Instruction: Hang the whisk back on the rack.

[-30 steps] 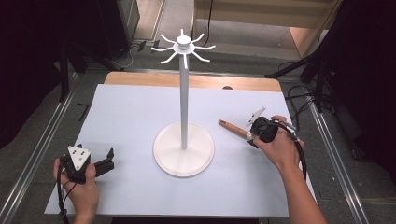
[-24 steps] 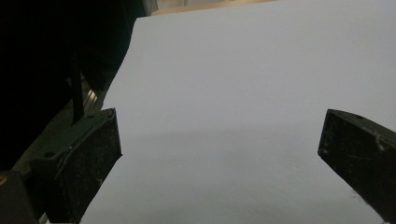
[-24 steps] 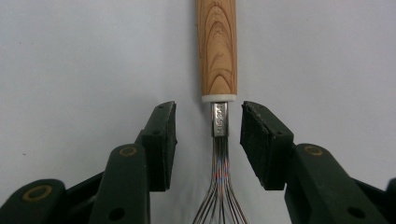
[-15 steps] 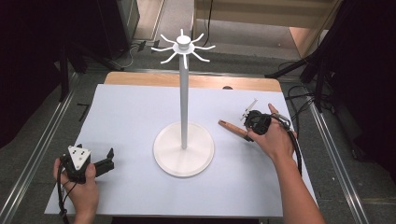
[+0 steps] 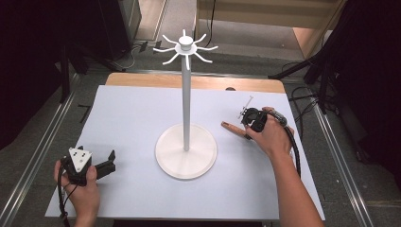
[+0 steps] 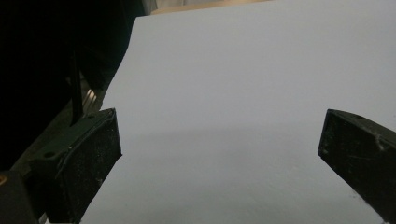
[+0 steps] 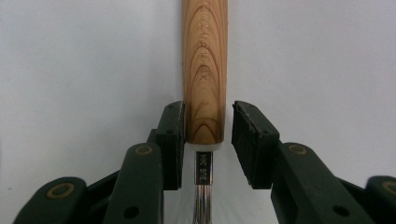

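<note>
A utensil with a wooden handle (image 5: 231,127) lies on the white table right of the stand. In the right gripper view the handle (image 7: 204,56) runs straight away from me, and its metal stem (image 7: 204,182) passes back between the jaws. My right gripper (image 7: 208,126) straddles the handle's near end: the left pad touches the wood and a narrow gap remains at the right pad. The high view shows that right gripper (image 5: 249,119) tipped down over the utensil. My left gripper (image 5: 108,163) rests open at the front left, with bare table between its fingers (image 6: 91,158).
A tall white stand (image 5: 186,104) rises from a round base (image 5: 186,152) at the table's middle, with several hooks around its top (image 5: 186,46). The white table sheet (image 5: 137,113) ends at metal rails on both sides.
My right hand has shifted up and to the left and tipped its gripper down over the handle's end. The utensil and the left gripper have stayed put.
</note>
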Demonstrator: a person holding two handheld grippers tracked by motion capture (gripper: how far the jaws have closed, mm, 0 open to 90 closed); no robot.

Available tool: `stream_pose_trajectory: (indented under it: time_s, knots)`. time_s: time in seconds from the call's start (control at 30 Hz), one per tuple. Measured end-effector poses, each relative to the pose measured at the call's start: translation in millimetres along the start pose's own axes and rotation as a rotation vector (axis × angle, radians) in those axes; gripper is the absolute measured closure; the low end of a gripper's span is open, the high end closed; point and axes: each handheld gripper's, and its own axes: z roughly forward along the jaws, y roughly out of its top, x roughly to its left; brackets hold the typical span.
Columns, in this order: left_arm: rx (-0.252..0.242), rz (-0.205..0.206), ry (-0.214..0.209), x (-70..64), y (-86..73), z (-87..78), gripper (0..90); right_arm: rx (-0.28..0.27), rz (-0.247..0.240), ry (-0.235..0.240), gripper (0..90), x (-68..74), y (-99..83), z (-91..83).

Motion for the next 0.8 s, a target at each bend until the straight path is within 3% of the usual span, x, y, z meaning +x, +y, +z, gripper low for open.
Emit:
stream_pose_trajectory:
  time_s: [0.1, 0.53, 0.73, 0.8]
  knots:
    - [0.001, 0.004, -0.002, -0.1, 0.0, 0.3, 0.0, 0.008, 0.005, 0.030, 69.3, -2.8, 3.2, 3.1]
    - [0.004, 0.009, 0.002, -0.6, 0.1, 0.3, 0.0, 0.067, 0.038, 0.071, 69.6, -6.7, 13.4, 11.8]
    - [0.006, 0.015, 0.004, -0.9, 0.1, 0.4, 0.3, 0.115, 0.018, 0.066, 69.4, -7.4, 18.6, 17.0]
    - [0.006, 0.016, 0.005, -1.5, 0.1, 0.7, 0.3, 0.122, 0.036, 0.070, 69.1, -7.2, 19.2, 17.1]
